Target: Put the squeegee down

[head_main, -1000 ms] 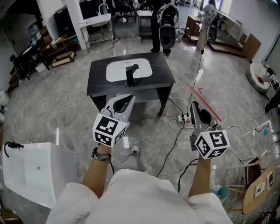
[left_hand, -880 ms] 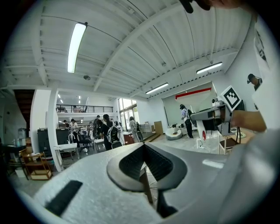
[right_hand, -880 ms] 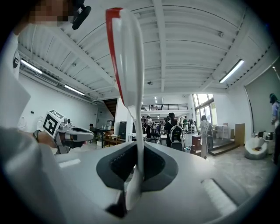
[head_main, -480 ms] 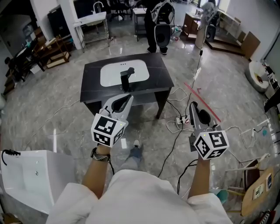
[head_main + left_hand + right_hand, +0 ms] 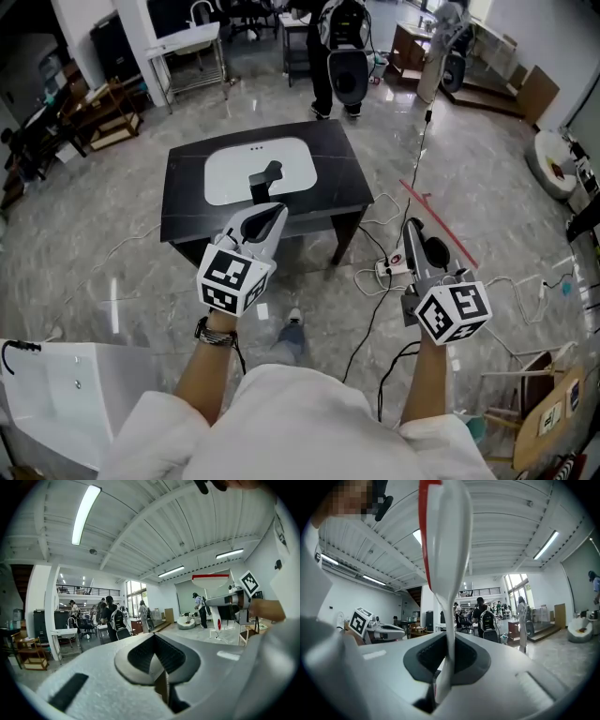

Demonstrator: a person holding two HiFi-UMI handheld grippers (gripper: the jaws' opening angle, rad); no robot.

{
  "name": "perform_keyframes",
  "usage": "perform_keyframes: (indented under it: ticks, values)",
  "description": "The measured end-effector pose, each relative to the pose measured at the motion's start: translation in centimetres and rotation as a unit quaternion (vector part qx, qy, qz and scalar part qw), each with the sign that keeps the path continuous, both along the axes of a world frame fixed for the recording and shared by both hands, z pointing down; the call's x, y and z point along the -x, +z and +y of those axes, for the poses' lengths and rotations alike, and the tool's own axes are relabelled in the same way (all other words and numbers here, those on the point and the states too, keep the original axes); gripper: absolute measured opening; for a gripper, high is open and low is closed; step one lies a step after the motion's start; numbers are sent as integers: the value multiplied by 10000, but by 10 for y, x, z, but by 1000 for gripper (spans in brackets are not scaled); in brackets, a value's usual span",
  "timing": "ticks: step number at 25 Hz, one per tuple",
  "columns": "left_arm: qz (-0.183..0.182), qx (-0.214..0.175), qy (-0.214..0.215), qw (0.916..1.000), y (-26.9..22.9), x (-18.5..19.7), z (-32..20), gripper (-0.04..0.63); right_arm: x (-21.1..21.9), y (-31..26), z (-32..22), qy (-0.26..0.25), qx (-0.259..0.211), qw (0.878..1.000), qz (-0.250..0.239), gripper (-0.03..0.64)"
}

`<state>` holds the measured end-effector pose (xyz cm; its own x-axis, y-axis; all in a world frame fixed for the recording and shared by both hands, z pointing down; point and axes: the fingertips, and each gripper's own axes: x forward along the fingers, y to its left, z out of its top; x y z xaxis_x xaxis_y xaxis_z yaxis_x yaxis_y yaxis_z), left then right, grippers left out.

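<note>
Two claws reach out ahead of me over a wide grey stone floor (image 5: 103,253), which fills most of the head view. At its middle stands a dark table (image 5: 347,178) with a white sink basin (image 5: 234,169) set into its top and a black tap (image 5: 265,178) rising from the near edge of the basin. At the near left corner sits a white basin unit (image 5: 66,403), well apart from the table. At the far side of the room, beyond the table, a person in dark clothes (image 5: 323,56) stands among shelves and other furniture.

My left claw (image 5: 274,211) points level towards the near edge of the table, its tip just below the tap in the head view. In the left gripper view this claw (image 5: 155,641) has its dark pads pressed together with nothing between them.

My right claw (image 5: 412,225) is held out to the right of the table, over bare floor. It pinches the squeegee (image 5: 441,227). In the right gripper view the white neck of the squeegee (image 5: 443,550) runs up from between the pads of the claw (image 5: 449,644), with a red strip along its left edge. From the left gripper view the squeegee (image 5: 211,581) shows as a white head with a red edge above that claw. In the head view its red blade is a thin slanting line in the air, clear of the table and not resting on anything.

On the floor between the table and my right claw lies a white power strip (image 5: 386,268) with black cables (image 5: 370,319) trailing towards me.
</note>
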<state>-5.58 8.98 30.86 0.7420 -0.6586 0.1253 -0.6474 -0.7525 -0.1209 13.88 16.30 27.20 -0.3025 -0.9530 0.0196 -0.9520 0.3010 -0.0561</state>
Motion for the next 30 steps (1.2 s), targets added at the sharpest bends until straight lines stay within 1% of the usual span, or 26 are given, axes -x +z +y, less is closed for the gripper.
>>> perform_keyframes:
  ticks: [6, 11, 17, 21, 25, 30]
  values:
    - [17, 82, 9, 10000, 2, -5, -51, 6, 2, -1, -51, -135, 93, 9999, 51, 21]
    - [-13, 148, 46, 9999, 3, -8, -87, 6, 0, 4, -88, -118, 301, 9995, -60, 20]
    - [-58, 218, 94, 9997, 5, -11, -133, 6, -1, 6, -134, -135, 417, 9990, -117, 20]
    - [-75, 293, 120, 9995, 11, -11, -164, 6, 0, 11, -163, -106, 517, 9986, -101, 20]
    - [-100, 339, 172, 9992, 18, -15, -195, 6, -3, 16, -192, -25, 513, 9987, -54, 20]
    - [-133, 435, 254, 9986, 27, -20, -231, 6, -7, 24, -231, 35, 609, 9981, -96, 20]
